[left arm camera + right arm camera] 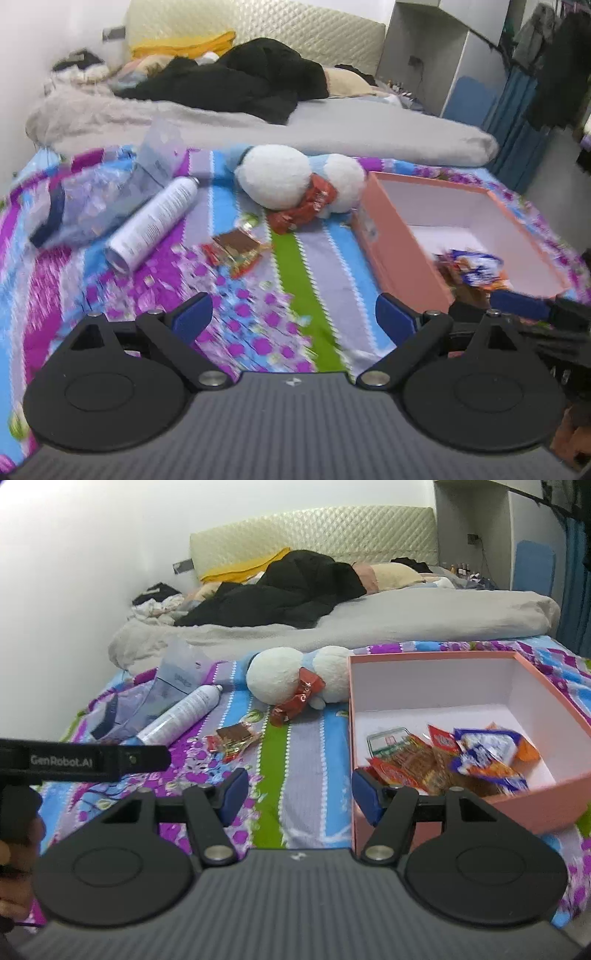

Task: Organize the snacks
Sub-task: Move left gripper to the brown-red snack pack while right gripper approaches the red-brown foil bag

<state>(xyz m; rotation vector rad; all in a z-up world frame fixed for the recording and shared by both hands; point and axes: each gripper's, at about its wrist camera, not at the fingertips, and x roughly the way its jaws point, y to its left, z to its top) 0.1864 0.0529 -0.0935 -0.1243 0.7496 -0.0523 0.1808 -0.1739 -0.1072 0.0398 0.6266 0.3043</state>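
Left tool (293,317): jaws apart, empty, above the patterned bedspread (317,295).
Right tool (299,794): jaws apart, empty, one finger at the pink box (406,657).
Boxed snacks (461,760): piled in the box's near corner.
Loose snacks: brown packet (234,736) on the bedspread; red wrappers (295,701) against the plush toy (280,675).
Spray can (181,716): lying left of the brown packet.

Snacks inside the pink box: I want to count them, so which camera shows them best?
The right wrist view. It looks down into the pink box, showing the snacks spread over its floor. In the left wrist view they are blurred and partly hidden behind the near wall.
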